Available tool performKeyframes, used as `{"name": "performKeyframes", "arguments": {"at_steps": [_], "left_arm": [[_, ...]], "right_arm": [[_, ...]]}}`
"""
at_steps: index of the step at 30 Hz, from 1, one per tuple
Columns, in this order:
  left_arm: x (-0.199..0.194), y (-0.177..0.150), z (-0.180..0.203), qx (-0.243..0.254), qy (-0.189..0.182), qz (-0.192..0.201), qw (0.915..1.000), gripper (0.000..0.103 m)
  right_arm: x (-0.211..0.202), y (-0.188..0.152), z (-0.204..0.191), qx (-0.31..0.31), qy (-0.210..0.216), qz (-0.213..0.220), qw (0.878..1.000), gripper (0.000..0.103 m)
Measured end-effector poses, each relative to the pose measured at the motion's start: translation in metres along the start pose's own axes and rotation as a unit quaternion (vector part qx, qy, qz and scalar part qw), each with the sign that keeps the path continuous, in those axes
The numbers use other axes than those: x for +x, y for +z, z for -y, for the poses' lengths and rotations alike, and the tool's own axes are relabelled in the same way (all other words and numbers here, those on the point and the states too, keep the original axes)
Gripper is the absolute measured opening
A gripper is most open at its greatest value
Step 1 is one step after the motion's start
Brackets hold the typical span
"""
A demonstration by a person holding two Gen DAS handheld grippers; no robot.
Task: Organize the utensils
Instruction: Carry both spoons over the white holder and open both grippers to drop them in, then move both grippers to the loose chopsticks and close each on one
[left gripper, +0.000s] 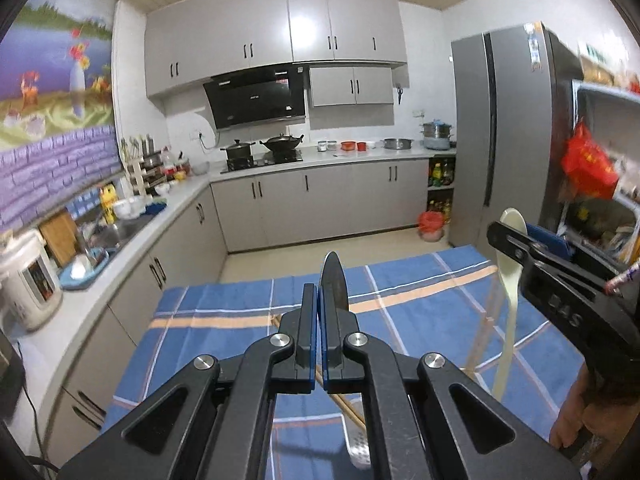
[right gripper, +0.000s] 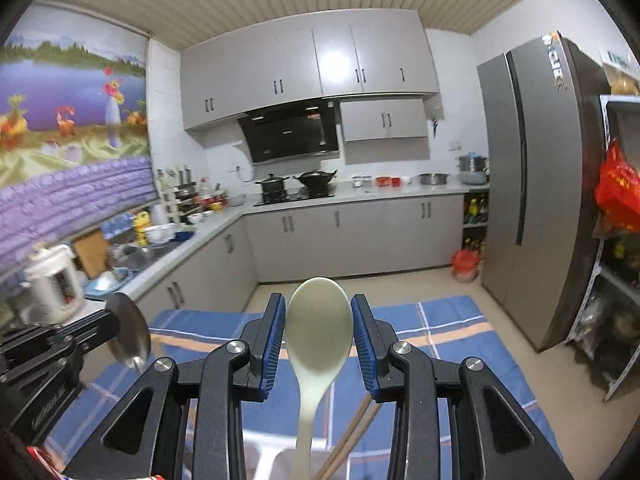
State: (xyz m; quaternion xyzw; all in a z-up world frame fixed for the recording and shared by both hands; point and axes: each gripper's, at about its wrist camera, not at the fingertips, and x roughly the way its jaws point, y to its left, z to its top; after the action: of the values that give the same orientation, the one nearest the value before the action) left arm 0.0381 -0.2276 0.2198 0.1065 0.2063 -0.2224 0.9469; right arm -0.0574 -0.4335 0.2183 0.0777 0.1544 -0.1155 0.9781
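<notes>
My left gripper (left gripper: 318, 292) is shut on a metal spoon (left gripper: 332, 280), which shows edge-on as a thin dark blade between the pads. In the right wrist view the same spoon (right gripper: 132, 336) shows its shiny bowl at the tip of the left gripper (right gripper: 112, 322). My right gripper (right gripper: 319, 304) is shut on a cream plastic spoon (right gripper: 318, 328), its pads on either side of the bowl and the handle hanging down. From the left wrist view, the cream spoon (left gripper: 510, 272) and right gripper (left gripper: 500, 236) are at the right. Both are held above the table.
The table has a blue plaid cloth (left gripper: 400, 292). Wooden chopsticks (right gripper: 352, 428) lie on it below the grippers, beside a white container (right gripper: 264, 456) and a perforated metal piece (left gripper: 358, 448). Kitchen counters (left gripper: 180, 200) run left and behind; a fridge (left gripper: 500, 132) stands right.
</notes>
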Motion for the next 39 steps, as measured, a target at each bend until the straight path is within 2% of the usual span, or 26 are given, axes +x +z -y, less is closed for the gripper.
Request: {"name": "performKeyframes", "arguments": {"at_steps": [6, 11, 15, 17, 20, 24, 26, 28, 30, 32, 35, 39], "left_arm": [[0.038, -0.019, 0.018, 0.028, 0.003, -0.019, 0.9994, 0.001], [0.046, -0.027, 0.017, 0.007, -0.014, -0.039, 0.9991, 0.002], [0.039, -0.029, 0.014, -0.006, -0.019, -0.043, 0.9989, 0.004], [0.034, -0.031, 0.013, -0.010, -0.020, -0.041, 0.9989, 0.005], [0.024, -0.031, 0.010, -0.013, -0.018, -0.038, 0.9990, 0.007], [0.009, -0.028, 0.001, -0.027, -0.017, -0.037, 0.9988, 0.009], [-0.004, -0.028, -0.003, -0.032, -0.014, -0.033, 0.9989, 0.010], [-0.020, -0.028, -0.008, -0.037, -0.011, -0.029, 0.9989, 0.017], [-0.040, -0.030, -0.014, -0.047, -0.010, -0.021, 0.9986, 0.034], [-0.060, -0.034, -0.017, -0.055, -0.012, -0.013, 0.9983, 0.037], [-0.082, -0.048, -0.018, -0.059, -0.025, -0.021, 0.9977, 0.044], [-0.096, -0.081, -0.003, -0.057, -0.063, -0.066, 0.9941, 0.047]], "right_arm": [[0.033, -0.022, 0.005, -0.002, -0.012, -0.022, 1.000, 0.037], [0.038, -0.033, 0.014, 0.007, -0.002, -0.036, 0.999, 0.038], [0.039, -0.038, 0.019, 0.016, 0.006, -0.052, 0.999, 0.038], [0.040, -0.040, 0.021, 0.018, 0.009, -0.056, 0.998, 0.044], [0.033, -0.038, 0.019, 0.016, 0.011, -0.056, 0.998, 0.046], [0.008, -0.024, 0.021, 0.022, 0.016, -0.040, 0.999, 0.048], [-0.010, -0.017, 0.024, 0.025, 0.018, -0.029, 0.999, 0.054], [-0.029, -0.012, 0.030, 0.029, 0.018, -0.021, 0.999, 0.060], [-0.051, -0.012, 0.037, 0.031, 0.016, -0.022, 0.999, 0.063], [-0.073, -0.022, 0.050, 0.031, 0.008, -0.034, 0.999, 0.069], [-0.097, -0.049, 0.073, 0.037, -0.004, -0.082, 0.996, 0.072], [-0.117, -0.112, 0.102, 0.049, -0.005, -0.181, 0.982, 0.072]]}}
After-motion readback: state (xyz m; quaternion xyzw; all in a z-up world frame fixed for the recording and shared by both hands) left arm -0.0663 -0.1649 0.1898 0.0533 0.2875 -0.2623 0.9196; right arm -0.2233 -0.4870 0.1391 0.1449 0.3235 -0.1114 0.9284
